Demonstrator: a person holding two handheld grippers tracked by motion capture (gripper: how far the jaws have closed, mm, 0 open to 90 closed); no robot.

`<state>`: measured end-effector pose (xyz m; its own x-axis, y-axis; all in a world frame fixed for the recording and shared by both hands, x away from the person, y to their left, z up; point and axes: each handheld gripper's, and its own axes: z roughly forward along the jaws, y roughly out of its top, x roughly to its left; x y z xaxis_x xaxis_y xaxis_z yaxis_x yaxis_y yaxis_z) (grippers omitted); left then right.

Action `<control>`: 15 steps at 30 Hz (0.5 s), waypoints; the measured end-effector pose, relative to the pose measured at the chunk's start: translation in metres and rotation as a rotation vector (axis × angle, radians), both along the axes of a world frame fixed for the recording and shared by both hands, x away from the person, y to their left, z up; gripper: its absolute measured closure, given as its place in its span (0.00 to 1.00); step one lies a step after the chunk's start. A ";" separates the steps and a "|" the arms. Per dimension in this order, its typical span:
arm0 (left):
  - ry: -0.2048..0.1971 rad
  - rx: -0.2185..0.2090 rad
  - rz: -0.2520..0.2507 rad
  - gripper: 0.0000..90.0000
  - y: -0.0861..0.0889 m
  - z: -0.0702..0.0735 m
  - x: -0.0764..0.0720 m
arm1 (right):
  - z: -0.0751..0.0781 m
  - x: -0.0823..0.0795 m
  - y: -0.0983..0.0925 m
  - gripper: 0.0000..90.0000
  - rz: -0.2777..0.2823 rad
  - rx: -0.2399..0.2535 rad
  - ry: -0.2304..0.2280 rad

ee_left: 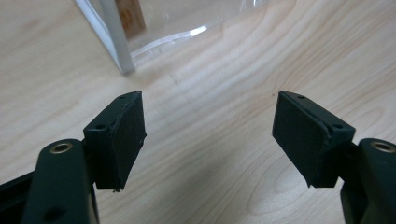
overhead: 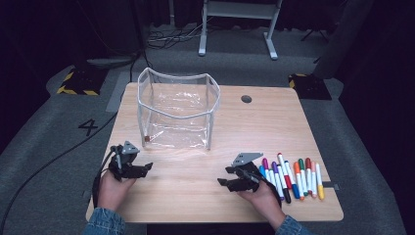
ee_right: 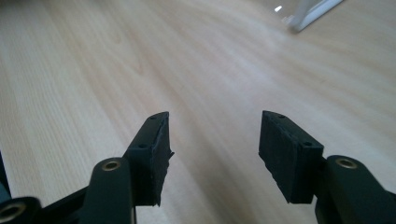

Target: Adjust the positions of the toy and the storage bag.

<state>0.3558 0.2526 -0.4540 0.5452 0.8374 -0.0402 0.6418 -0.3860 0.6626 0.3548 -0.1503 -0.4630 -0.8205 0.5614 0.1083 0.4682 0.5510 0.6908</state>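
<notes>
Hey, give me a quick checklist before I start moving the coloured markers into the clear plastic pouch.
1. Left gripper open and empty: ok.
2. Right gripper open and empty: ok.
3. Clear plastic zip pouch standing upright, mouth open: ok.
4. Row of coloured marker pens lying together beside the right hand: ok.
5. Light wooden table bare between grippers and pouch: ok.
6. Marker caps all firmly on: cannot tell.
</notes>
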 end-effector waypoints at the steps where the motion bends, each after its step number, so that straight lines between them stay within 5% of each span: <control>1: -0.008 -0.016 -0.001 0.29 0.003 0.004 0.001 | 0.005 0.003 -0.001 0.49 -0.008 0.000 -0.007; 6: -0.014 0.010 -0.006 0.32 0.008 0.018 0.004 | 0.028 0.014 -0.005 0.49 -0.026 0.013 0.000; 9: -0.018 -0.019 -0.015 0.34 0.012 0.030 0.008 | 0.036 0.018 -0.006 0.49 -0.034 0.020 0.002; 15: -0.061 -0.093 -0.017 0.41 0.024 0.047 0.031 | 0.066 0.043 -0.002 0.56 -0.065 0.034 -0.064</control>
<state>0.3870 0.2764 -0.4071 0.5632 0.8221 -0.0835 0.5928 -0.3316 0.7339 0.3980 -0.1527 -0.3967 -0.7884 0.6104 0.0765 0.4565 0.4970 0.7380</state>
